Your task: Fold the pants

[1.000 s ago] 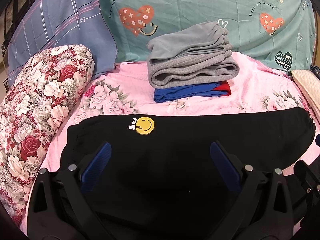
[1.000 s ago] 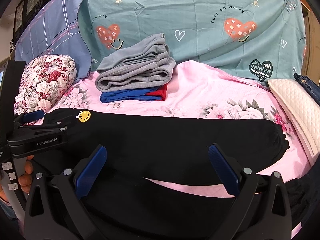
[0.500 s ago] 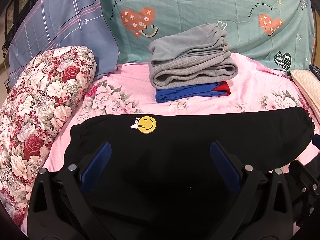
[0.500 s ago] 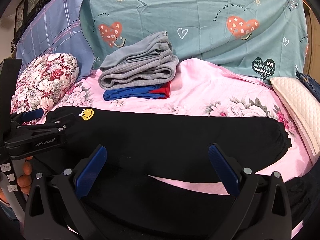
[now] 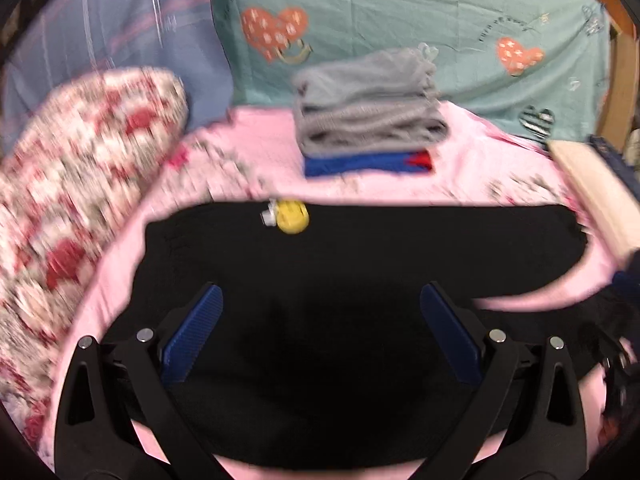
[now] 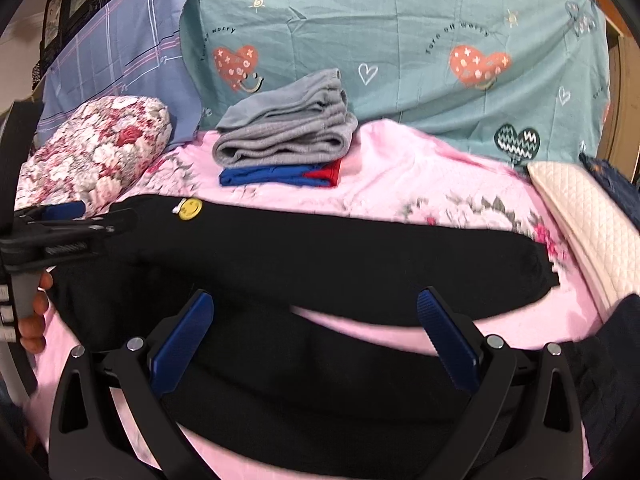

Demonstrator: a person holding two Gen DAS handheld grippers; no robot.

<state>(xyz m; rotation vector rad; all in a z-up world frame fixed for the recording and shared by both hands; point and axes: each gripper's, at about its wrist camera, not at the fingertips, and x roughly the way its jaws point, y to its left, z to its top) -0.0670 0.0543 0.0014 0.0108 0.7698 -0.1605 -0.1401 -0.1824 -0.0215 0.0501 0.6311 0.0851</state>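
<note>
Black pants with a yellow smiley patch lie spread across the pink floral bedsheet, the legs reaching right. They also show in the right wrist view, with the patch at the waist end on the left. My left gripper is open and empty above the waist part; it shows from the side in the right wrist view. My right gripper is open and empty above the near leg.
A folded stack of grey pants on blue and red garments sits at the back. A floral bolster lies left, a cream quilted cushion right. Teal heart-print bedding stands behind.
Both grippers have risen and drawn back a little, so the pants sit lower and farther in view. The left wrist view is now motion-blurred. Both jaws stay open.
</note>
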